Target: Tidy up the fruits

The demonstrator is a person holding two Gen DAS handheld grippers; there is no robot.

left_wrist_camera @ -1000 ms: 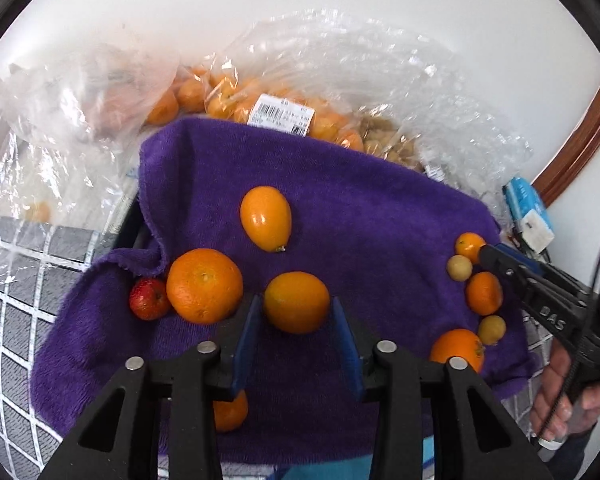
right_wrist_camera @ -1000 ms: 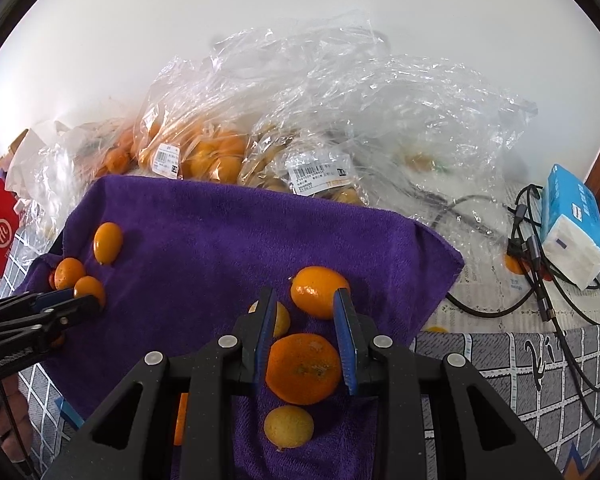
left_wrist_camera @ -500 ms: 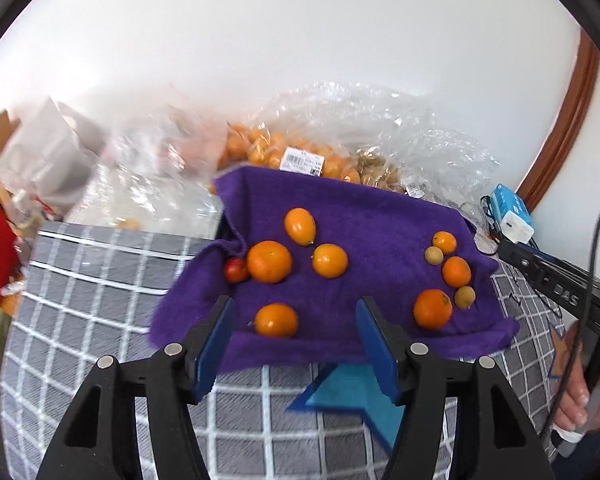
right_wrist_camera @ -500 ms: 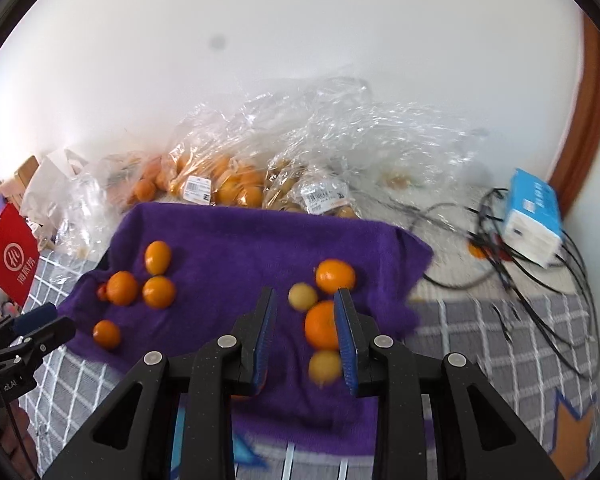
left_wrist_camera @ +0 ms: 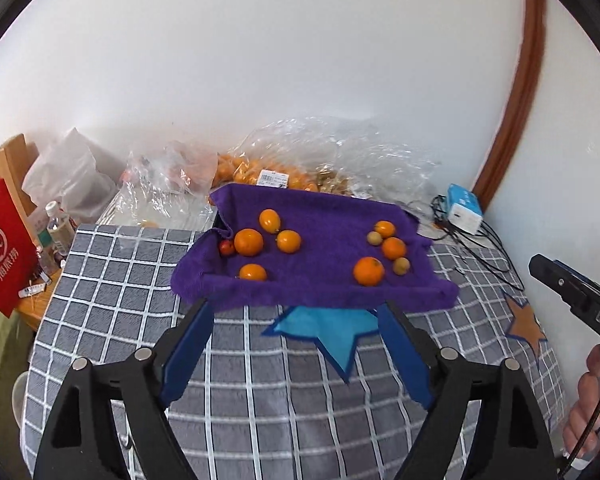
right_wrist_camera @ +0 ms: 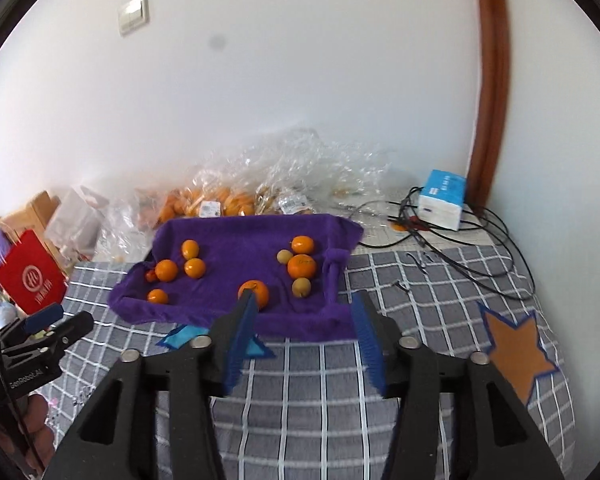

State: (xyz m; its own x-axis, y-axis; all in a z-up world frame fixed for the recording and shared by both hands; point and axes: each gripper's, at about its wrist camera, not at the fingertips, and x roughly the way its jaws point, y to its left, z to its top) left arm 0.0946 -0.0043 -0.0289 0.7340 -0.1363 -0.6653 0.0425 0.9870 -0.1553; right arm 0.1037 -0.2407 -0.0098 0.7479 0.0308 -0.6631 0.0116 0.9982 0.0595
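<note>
A purple towel (left_wrist_camera: 324, 216) (right_wrist_camera: 240, 236) lies over a tray and carries two groups of fruit. On its left are several oranges (left_wrist_camera: 248, 242) (right_wrist_camera: 166, 270) and a small red fruit (left_wrist_camera: 227, 247). On its right are oranges (left_wrist_camera: 368, 271) (right_wrist_camera: 302, 266) mixed with small yellow fruits (left_wrist_camera: 401, 266) (right_wrist_camera: 301, 287). My left gripper (left_wrist_camera: 296, 308) hangs back from the towel's near edge, jaws opening, nothing between them. My right gripper (right_wrist_camera: 304, 300) is also drawn back, jaws opening and empty. Each gripper shows at the edge of the other's view.
Clear plastic bags of oranges (left_wrist_camera: 260, 172) (right_wrist_camera: 220, 204) pile up behind the towel by the wall. A blue-and-white box (left_wrist_camera: 464, 208) (right_wrist_camera: 442, 200) with black cables (right_wrist_camera: 460, 236) sits back right. A red paper bag (left_wrist_camera: 4, 248) (right_wrist_camera: 30, 276) stands left. The grey checked blanket (left_wrist_camera: 260, 380) has star patches.
Both grippers have pulled back and up from the towel and opened. The orange between the left jaws and the one between the right jaws now lie on the towel.
</note>
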